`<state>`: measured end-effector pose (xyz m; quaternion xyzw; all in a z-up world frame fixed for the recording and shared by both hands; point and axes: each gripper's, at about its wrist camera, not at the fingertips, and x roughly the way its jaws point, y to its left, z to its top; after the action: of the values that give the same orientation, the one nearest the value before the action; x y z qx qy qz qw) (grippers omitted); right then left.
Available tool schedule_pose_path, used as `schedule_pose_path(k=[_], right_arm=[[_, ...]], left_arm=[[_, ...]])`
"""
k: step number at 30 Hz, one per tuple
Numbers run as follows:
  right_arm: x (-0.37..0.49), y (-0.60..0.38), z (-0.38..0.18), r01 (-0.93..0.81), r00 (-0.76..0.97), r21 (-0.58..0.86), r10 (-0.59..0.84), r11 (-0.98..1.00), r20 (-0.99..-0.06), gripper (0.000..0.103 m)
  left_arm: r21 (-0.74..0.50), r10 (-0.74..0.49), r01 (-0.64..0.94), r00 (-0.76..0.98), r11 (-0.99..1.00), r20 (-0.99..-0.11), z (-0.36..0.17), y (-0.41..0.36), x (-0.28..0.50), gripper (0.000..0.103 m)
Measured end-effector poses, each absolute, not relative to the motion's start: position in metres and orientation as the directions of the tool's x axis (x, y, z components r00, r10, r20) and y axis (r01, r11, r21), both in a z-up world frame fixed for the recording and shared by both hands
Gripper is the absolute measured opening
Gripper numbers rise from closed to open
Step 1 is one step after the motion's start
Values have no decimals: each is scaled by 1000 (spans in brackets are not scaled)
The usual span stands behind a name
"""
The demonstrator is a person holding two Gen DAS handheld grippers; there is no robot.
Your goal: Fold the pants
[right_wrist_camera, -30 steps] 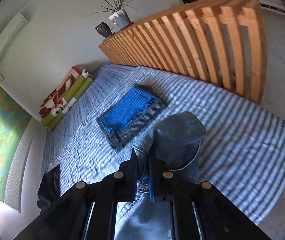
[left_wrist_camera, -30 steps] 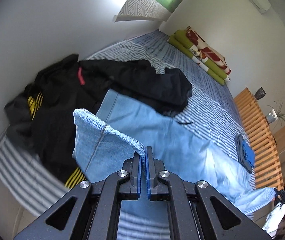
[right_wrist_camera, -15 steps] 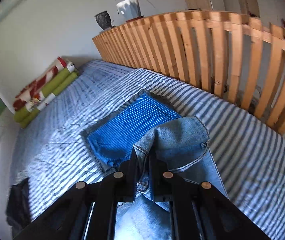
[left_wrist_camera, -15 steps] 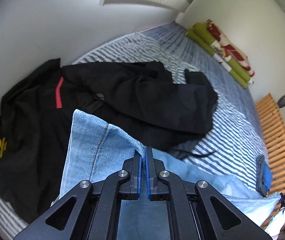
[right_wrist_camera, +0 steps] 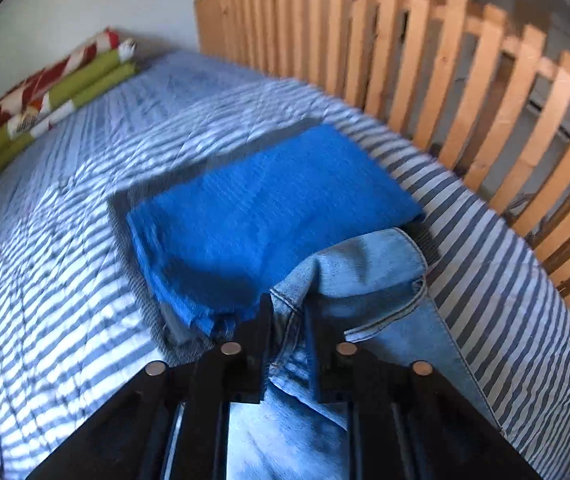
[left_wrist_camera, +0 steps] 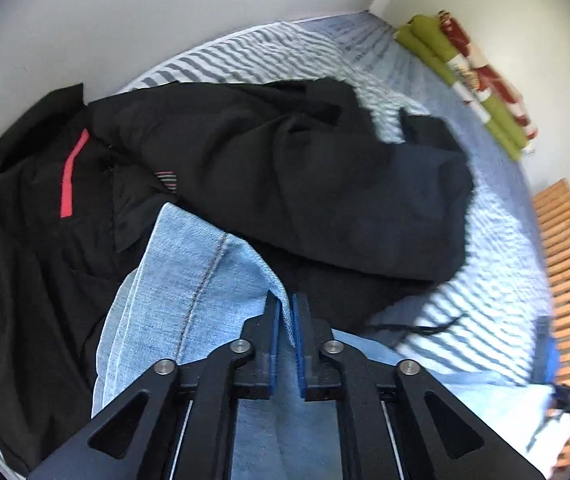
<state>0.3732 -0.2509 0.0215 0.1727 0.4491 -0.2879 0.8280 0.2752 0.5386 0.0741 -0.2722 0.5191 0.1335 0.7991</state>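
A bed [right_wrist_camera: 85, 208] with a blue and white striped cover is filling most of both views, and sunlight is falling across it in bright bands. A slatted wooden rail [right_wrist_camera: 465, 80] is running along its far side in the right wrist view. A heap of black clothes [left_wrist_camera: 285, 184], one piece bearing a red stripe, is lying over the near part of the bed in the left wrist view. The jeans [left_wrist_camera: 189, 292], light blue denim, are lying on the bed below both cameras, with one end draping onto the black heap and the other end resting against a folded blue cloth [right_wrist_camera: 269, 208]. That blue cloth is sitting on a grey folded piece, near the rail. A folded blanket [right_wrist_camera: 57, 92] in green, red and white is lying against the wall at the far end of the bed.

The left gripper [left_wrist_camera: 287, 316] is pointing steeply down, and its jaws have just been opening a little; a fold of the jeans is still sitting between the blue pads, which are standing slightly apart from it. The right gripper [right_wrist_camera: 288, 320] is likewise loosening, its jaws having just been opening, with the seamed edge of the jeans between them and a narrow gap showing.
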Motion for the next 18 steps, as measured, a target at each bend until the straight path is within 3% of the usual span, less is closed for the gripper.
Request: schedule_pose_path(k=[4,8,13,18], right_arm=[[358,-239,52,561,490,33,-300,827,-818,29],[340,-214,88,486,535,8,-289,874,-794,35],[327,-174,123,396,611,52,-220,917,-760,36],[318,-64,142,84,672,39,-28,996,-740,36]], left_arm=[[-304,-76,-418,480,856,-874,115,536,248,17],[-275,-20,-404,532,873,-846,149,551,202,46],[-305,-20,-426,555,852,-831,162,572,146,46],[-307,-69,-398,510,864,-857,128,573,96,46]])
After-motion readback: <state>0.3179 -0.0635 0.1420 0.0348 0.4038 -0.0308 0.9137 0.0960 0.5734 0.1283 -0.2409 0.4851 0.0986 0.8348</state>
